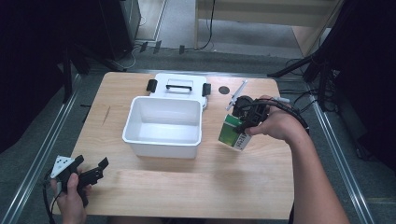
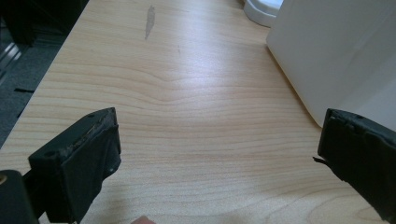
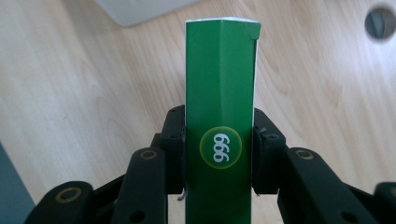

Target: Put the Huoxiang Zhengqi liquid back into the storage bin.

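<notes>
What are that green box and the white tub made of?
The green box looks like thin printed cardboard with a slight sheen: sharp folded edges and a white cut rim at its end. The white tub seems moulded plastic, smooth and semi-glossy, with rounded corners and a rolled rim.

Left gripper (image 1: 88, 175) low, jaws wide apart, right gripper (image 1: 245, 122) raised, jaws clamped
</notes>
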Demonstrator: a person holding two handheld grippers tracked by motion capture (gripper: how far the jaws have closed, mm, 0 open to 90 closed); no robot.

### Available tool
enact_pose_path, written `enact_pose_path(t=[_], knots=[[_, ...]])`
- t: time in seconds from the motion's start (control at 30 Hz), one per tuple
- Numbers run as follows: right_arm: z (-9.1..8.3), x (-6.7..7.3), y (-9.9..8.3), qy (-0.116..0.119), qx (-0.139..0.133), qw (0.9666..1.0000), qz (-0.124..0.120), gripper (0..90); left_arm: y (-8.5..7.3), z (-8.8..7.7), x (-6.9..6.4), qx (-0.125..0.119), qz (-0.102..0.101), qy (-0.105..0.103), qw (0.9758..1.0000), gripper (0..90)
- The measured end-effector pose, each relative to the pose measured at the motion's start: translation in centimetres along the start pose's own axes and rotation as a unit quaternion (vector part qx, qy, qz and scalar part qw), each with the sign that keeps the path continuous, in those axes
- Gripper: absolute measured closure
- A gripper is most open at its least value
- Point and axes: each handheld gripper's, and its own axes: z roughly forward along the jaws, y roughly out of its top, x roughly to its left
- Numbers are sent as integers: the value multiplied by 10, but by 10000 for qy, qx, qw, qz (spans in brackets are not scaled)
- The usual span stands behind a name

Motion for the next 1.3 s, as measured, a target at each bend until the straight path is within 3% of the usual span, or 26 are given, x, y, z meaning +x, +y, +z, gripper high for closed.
enact_pose_path(t=[0.07,0.1,0.13,0.2,0.73,1.03,1.3], knots=[[-8,4,5,21,-60,9997,-227,648,0,0,0,2,2,-1,10000,0],[-8,4,5,21,-60,9997,-227,648,0,0,0,2,2,-1,10000,0],[-16,7,10,-31,-166,9989,-445,648,0,0,0,0,2,0,10000,0],[-23,8,15,-45,-253,9978,-603,648,0,0,0,-4,4,1,10000,0],[-79,10,58,-163,-261,9962,-819,650,0,0,0,29,15,-9,10000,0],[-87,18,90,-141,-278,9941,-1042,649,0,0,0,41,0,-18,10000,0],[-82,27,119,31,-410,9908,-1291,649,0,0,1,50,-2,-24,10000,0]])
